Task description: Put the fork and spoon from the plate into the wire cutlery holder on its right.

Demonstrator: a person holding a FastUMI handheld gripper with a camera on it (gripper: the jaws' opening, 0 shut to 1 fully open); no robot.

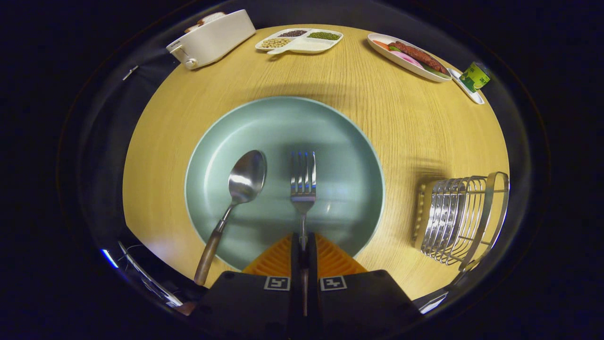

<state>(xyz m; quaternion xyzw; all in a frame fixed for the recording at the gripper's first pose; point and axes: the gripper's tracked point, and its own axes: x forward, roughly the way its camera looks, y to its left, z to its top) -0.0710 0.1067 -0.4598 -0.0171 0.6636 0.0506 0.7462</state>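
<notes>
The tongs (303, 245) are closed on the fork (303, 182), both fingers pressing its thin handle from either side just behind the neck. The fork lies over the pale green plate (349, 141), its long axis running straight ahead of the fingers, tines pointing away from them toward the plate's far rim. Whether it still rests on the plate or is raised off it cannot be told.

The spoon (238, 198) lies in the plate to the left of the fork, well apart from it. Its bowl faces up and points ahead and slightly right; its wooden handle runs back over the near rim onto the desk (415, 123).

The wire cutlery holder (460, 217) stands on the desk beside the plate, to the right of the fingers, with nothing visible inside it.
</notes>
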